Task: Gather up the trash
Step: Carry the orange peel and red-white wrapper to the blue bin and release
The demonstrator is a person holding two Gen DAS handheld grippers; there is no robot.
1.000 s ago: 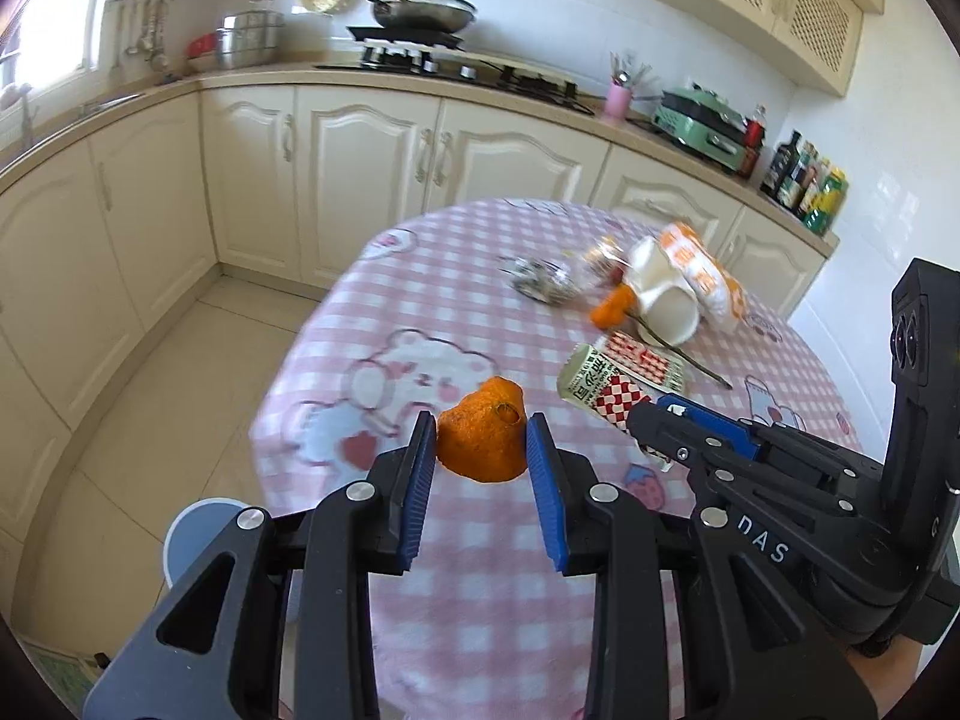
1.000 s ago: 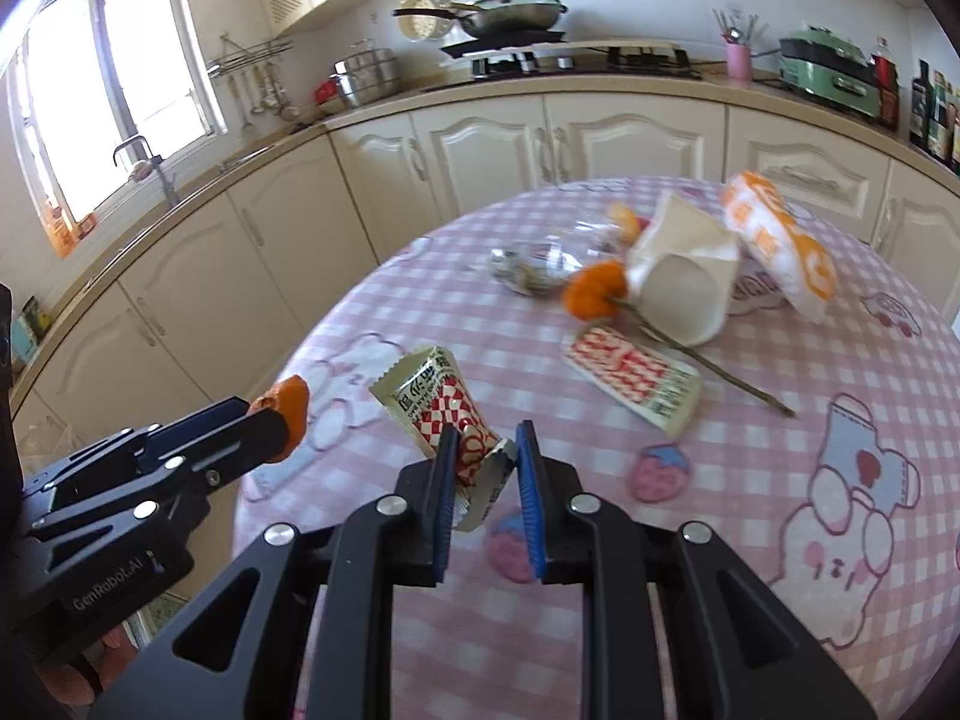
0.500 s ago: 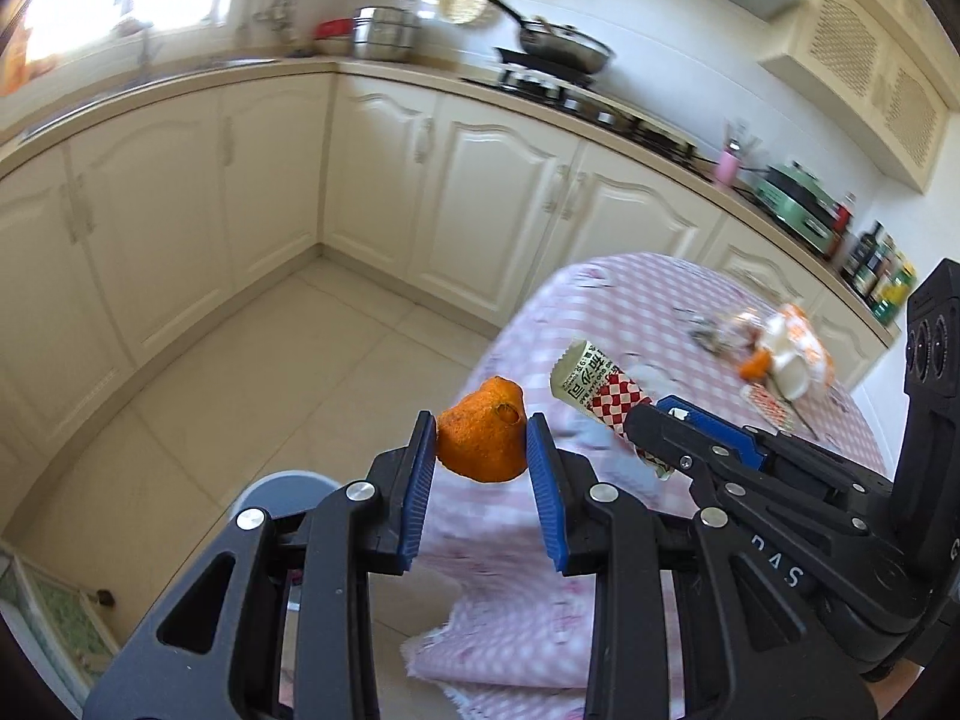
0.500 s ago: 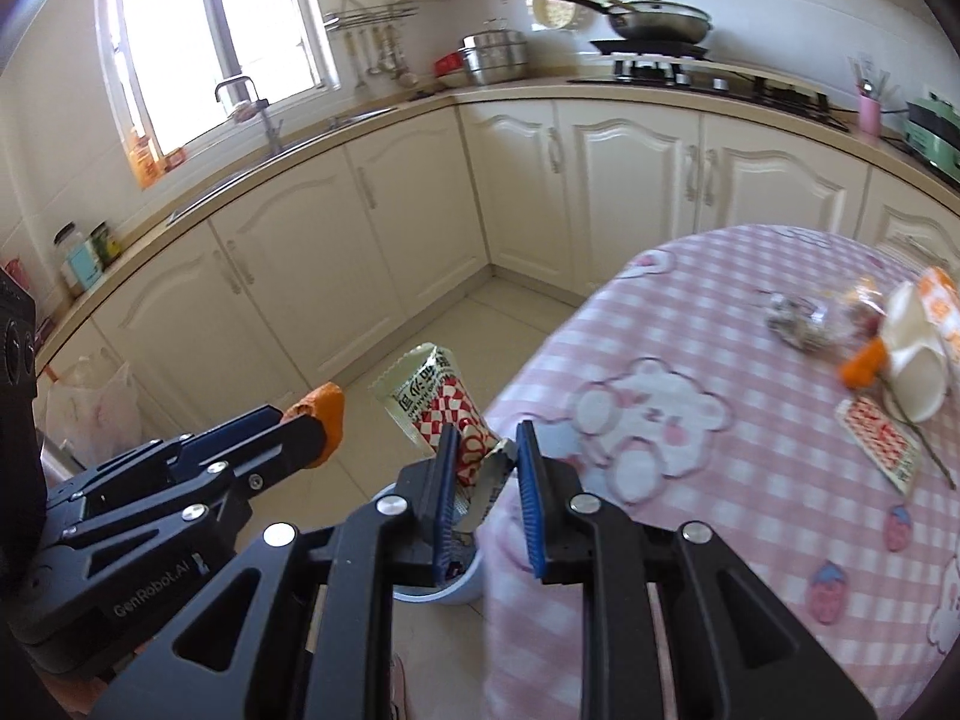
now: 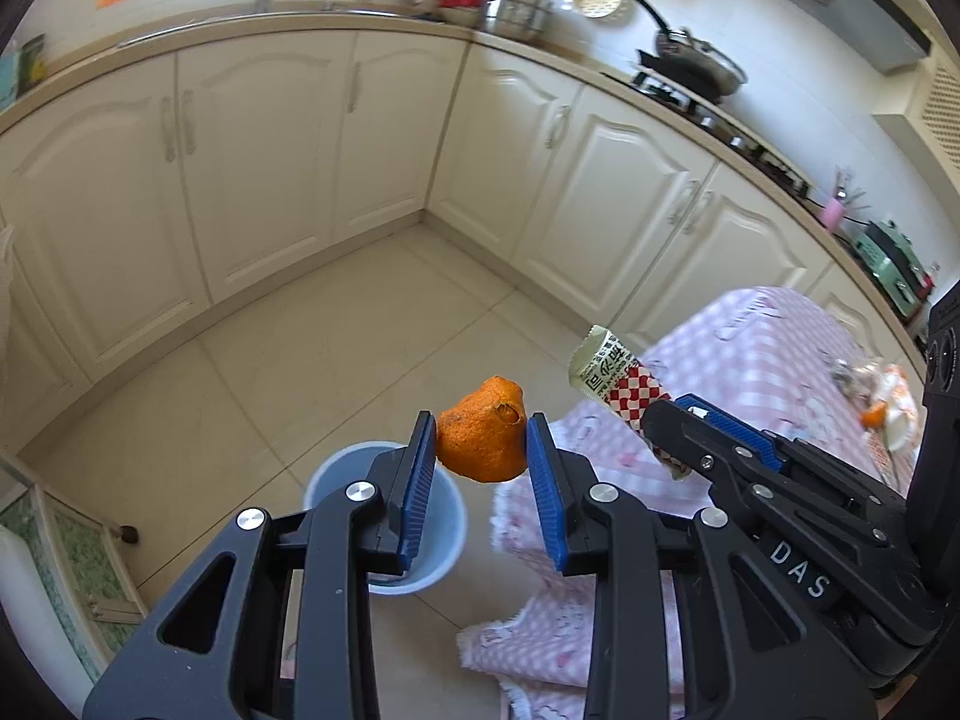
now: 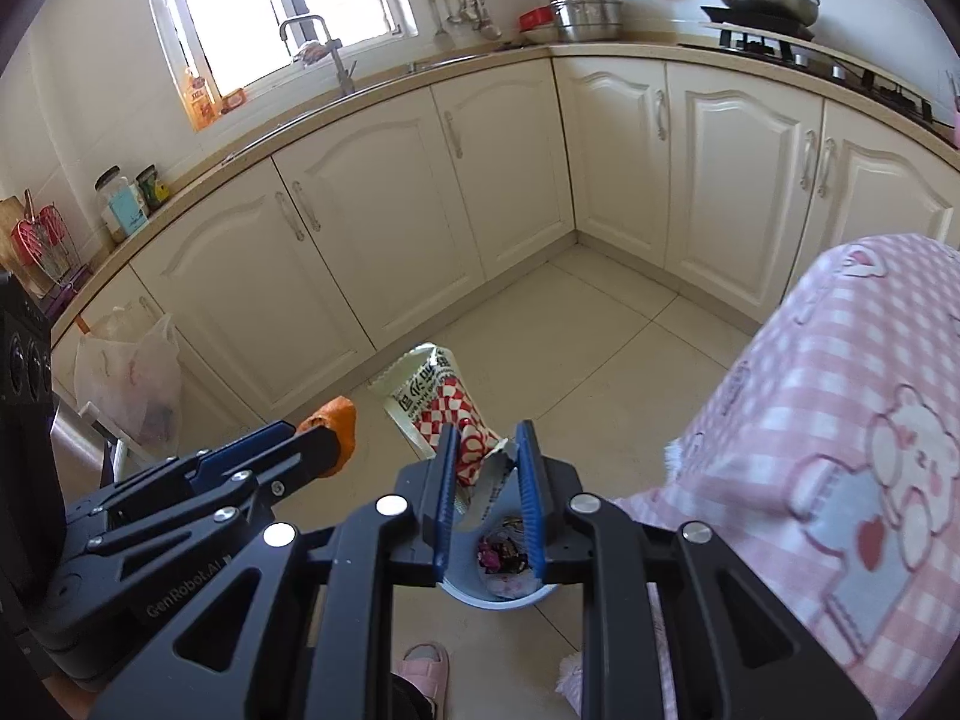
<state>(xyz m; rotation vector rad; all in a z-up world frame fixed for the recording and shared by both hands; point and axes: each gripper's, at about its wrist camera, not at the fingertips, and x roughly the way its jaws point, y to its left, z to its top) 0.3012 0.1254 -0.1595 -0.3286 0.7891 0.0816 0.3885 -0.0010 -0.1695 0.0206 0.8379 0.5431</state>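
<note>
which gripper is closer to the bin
Hard to call. Right gripper, holding the wrapper, sits over the bin; left gripper, holding peel, is over its edge.

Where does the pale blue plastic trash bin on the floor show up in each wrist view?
Left wrist: the pale blue plastic trash bin sits lower centre, partly behind the left gripper and its orange peel.
Right wrist: bin at bottom centre, seen between and below the fingers of the right gripper, trash inside.
Shared landmark: the red-checked snack wrapper.
</note>
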